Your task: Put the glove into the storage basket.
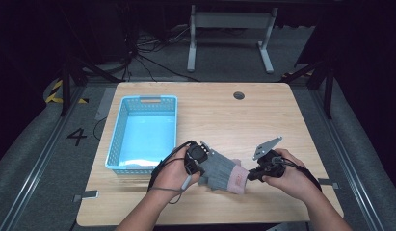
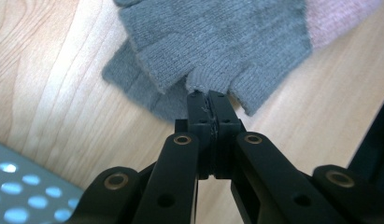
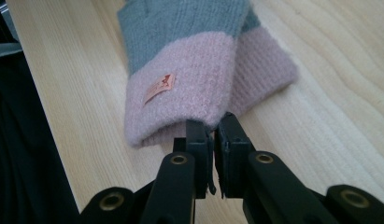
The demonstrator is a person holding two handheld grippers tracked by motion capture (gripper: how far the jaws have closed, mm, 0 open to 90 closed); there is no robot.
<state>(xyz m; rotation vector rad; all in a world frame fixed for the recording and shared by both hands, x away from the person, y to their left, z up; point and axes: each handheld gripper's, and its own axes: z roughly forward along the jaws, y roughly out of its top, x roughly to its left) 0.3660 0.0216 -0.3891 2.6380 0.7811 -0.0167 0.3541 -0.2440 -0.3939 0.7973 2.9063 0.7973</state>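
A blue perforated basket (image 1: 143, 132) is seen on the wooden table (image 1: 263, 115) at about 10 o'clock from the glove (image 1: 222, 172); its floor is bare; a corner of it is caught at lower left in the left gripper view (image 2: 26, 186); a round grommet hole (image 1: 239, 95) is set in the tabletop at 12 o'clock, well apart. Nothing is seen between basket and glove but bare wood.

The left gripper (image 1: 201, 159) is held at the glove's grey finger end; in the left gripper view its jaws are pressed together on a fold of grey knit (image 2: 206, 84). The glove lies near the table's front edge, between the two grippers; two layers, one upon the other, are made out in both gripper views. The right gripper (image 1: 251, 174) is held at the pink cuff (image 3: 189, 93); a small label (image 3: 159, 87) is shown on it there; the jaws are nearly closed, pinching the cuff's edge.
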